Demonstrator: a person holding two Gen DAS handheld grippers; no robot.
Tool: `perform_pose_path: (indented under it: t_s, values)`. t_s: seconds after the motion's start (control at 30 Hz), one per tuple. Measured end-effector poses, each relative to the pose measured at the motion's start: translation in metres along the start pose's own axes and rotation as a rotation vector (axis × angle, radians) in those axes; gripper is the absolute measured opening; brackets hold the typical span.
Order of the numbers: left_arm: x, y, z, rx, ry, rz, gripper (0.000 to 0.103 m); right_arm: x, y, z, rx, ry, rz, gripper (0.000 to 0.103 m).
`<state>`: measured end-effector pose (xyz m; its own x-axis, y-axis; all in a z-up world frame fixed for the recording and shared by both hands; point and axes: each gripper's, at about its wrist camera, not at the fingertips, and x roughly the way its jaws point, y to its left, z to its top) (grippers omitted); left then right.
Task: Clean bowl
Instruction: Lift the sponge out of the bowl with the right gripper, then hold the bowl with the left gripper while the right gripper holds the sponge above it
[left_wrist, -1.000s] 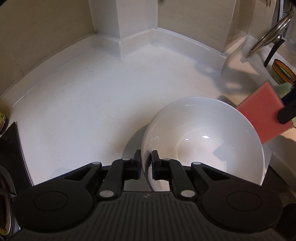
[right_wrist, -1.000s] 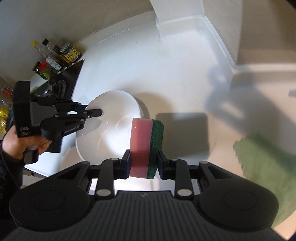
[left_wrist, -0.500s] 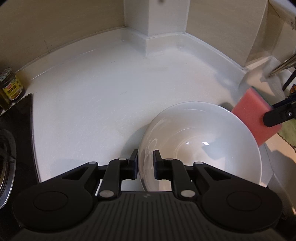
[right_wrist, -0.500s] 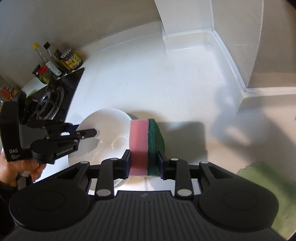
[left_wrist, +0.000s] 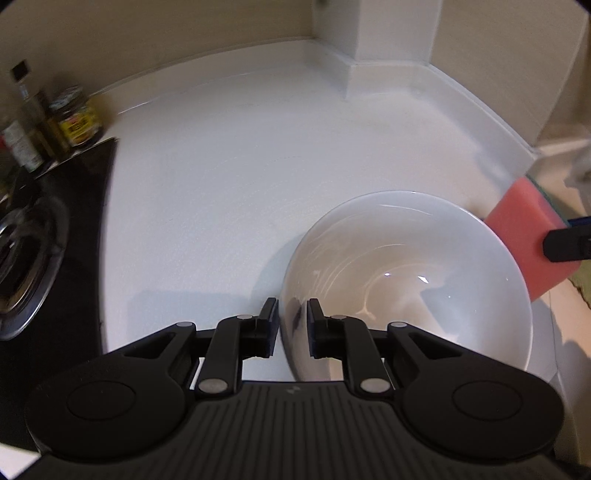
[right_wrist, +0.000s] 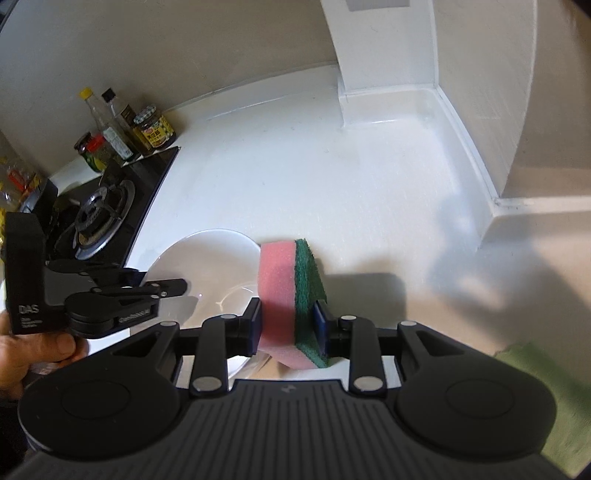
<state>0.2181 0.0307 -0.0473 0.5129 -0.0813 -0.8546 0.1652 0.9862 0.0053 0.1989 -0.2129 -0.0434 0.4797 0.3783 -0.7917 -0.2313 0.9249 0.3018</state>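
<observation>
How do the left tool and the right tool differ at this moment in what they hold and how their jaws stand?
The right tool is clamped on a pink-and-green rectangular sponge; the left tool only straddles the rim of the glossy white ceramic bowl. The left jaws have just been opening and stand clear of the rim, while the right jaws press the sponge from both sides. Both are black, two-fingered and angled down over the white countertop.

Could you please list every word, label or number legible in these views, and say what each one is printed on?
"DAS": white letters on the black body of the left hand-held gripper, right wrist view.
Smaller white lines under "DAS": too small to read.
Embossed word along that gripper's arm: too blurred to read.
Yellow label on the jar: print present, unreadable.
Labels on the bottles: unreadable.
Nothing else legible.
</observation>
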Motion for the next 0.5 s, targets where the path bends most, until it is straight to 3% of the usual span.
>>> perform_pose_path:
  t_s: [0.07, 0.23, 0.5]
  values:
    - [-0.001, 0.002, -0.001, -0.005, 0.0, -0.001, 0.009, 0.001, -0.001, 0.001, 0.001, 0.0, 0.009, 0.026]
    - [-0.002, 0.01, 0.004, 0.077, 0.003, -0.038, 0.008, 0.001, -0.004, 0.002, -0.021, 0.012, 0.032, 0.026]
    - [0.015, 0.007, 0.03, 0.484, -0.03, -0.16, 0.012, 0.008, -0.008, 0.022, -0.078, 0.048, 0.043, 0.025]
